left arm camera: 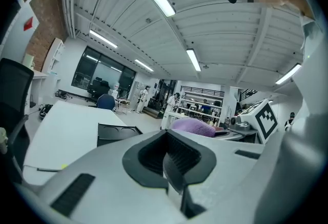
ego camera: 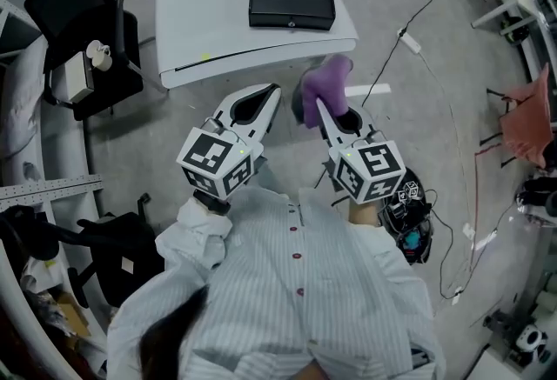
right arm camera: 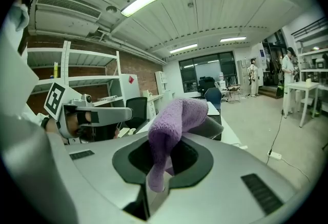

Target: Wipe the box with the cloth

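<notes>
Open lab, white table (ego camera: 218,13), floor cables (ego camera: 427,3), metal shelving (right arm camera: 87,80)

Pinched in the right gripper (right arm camera: 163,166) of smooth matt grey plastic, we see a purple fuzzy terry cloth (right arm camera: 171,125), soft and nubbly. We find the left gripper (left arm camera: 171,162) alike, with ribbed black pads (left arm camera: 180,152). Beyond both claws, the black rectangular box (ego camera: 291,3) looks matt on a smooth white table (ego camera: 209,4)

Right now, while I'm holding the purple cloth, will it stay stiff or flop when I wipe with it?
Probably floppy: the cloth bends over limply at the right gripper. Its fuzzy pile suggests it's light and unlikely to slip free.
</notes>
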### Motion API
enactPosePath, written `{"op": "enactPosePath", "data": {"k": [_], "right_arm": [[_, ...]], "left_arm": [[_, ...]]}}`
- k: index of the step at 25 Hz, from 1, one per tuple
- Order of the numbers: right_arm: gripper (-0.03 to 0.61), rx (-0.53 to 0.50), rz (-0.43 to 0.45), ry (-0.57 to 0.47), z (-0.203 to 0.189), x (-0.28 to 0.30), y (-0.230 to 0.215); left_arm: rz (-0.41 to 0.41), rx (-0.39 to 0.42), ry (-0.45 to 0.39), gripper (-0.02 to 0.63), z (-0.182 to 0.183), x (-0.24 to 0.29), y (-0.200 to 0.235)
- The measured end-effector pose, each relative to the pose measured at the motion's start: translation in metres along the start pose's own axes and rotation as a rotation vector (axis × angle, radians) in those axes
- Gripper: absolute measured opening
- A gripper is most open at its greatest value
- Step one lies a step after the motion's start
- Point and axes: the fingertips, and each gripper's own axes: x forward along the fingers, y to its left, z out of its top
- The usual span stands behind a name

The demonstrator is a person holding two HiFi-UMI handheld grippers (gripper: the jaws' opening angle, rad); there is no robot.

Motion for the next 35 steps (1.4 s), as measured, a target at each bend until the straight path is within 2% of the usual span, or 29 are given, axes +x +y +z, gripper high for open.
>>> {"op": "enactPosePath", "data": {"k": [5, 13, 27, 35], "right_arm": [[0.044, 0.024, -0.030, -0.011, 0.019, 0.046, -0.023], [0.044, 0.030, -0.079, -0.005, 0.041, 0.104, -0.036], [0.044, 0.069, -0.140, 0.018, 0.036, 0.147, -0.065], [0.044, 0.060, -0.111, 0.026, 0.065, 0.198, -0.116]], "left_arm": [[-0.008, 0.009, 0.013, 0.008, 0.015, 0.025, 0.047], [-0.031, 0.013, 0.033, 0.008, 0.030, 0.042, 0.110], [-0.044, -0.011, 0.069, 0.008, 0.020, 0.070, 0.165], [-0.008, -0.009, 0.063, 0.008, 0.040, 0.129, 0.206]]}}
